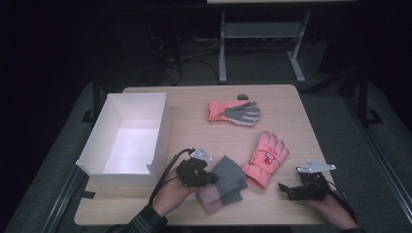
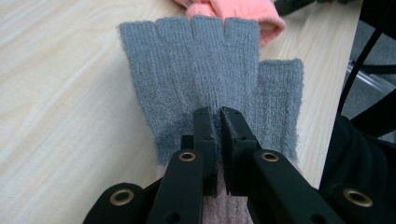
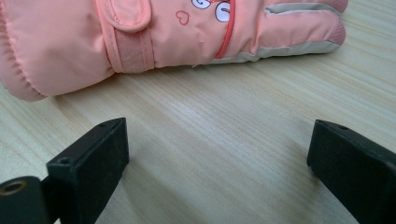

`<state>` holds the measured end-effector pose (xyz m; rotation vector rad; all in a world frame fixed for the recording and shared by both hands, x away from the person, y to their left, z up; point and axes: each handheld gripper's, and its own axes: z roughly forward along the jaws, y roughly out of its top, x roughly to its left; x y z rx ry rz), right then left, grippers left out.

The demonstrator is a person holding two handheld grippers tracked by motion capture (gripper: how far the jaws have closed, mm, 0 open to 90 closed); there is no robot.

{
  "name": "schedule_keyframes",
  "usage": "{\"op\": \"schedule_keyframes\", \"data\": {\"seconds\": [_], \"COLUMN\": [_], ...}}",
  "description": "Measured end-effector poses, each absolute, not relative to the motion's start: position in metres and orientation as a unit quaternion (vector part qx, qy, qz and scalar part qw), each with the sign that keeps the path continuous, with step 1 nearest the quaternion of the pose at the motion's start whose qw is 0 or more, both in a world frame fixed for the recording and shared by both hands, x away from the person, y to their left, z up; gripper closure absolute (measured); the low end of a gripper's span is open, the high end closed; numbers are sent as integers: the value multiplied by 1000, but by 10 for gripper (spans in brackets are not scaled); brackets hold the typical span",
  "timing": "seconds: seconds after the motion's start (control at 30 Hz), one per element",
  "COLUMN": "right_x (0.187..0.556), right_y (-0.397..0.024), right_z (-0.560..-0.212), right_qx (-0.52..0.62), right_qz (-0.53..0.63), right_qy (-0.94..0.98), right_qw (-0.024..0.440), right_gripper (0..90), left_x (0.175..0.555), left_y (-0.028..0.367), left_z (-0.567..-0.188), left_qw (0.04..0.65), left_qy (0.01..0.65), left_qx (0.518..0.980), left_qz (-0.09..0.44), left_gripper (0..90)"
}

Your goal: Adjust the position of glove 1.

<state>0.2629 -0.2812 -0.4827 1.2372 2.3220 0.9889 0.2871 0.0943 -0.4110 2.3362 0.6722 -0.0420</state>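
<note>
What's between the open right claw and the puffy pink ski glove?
Bare wood table, in the right gripper view, separates the right claw from the pink ski glove.

Grey knit glove (image 2: 205, 79) with a pink cuff, pink padded glove (image 3: 154, 37) with a little red heart, another pink glove (image 1: 234, 112) with a grey palm, white box (image 1: 127, 141), light wood table (image 1: 194, 131), black grippers

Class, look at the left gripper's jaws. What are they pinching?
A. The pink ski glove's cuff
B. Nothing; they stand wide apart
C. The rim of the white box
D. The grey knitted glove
D: in the left gripper view the left gripper has its jaws nearly together, pinching the grey knitted glove.
</note>
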Motion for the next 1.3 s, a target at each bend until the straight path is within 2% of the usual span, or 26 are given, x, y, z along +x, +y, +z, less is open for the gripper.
{"op": "schedule_keyframes", "data": {"seconds": [1.0,1.3], "right_x": [263,263], "right_y": [-281,-281], "right_z": [-483,-483], "right_qx": [434,434], "right_qz": [347,347], "right_qy": [815,815], "right_qw": [165,165], "right_gripper": [50,49], "left_x": [283,287], "left_y": [76,82], "left_z": [-435,-432], "left_qw": [307,338], "left_qy": [247,263], "left_qx": [919,903], "left_qz": [-25,-34], "left_gripper": [832,576]}}
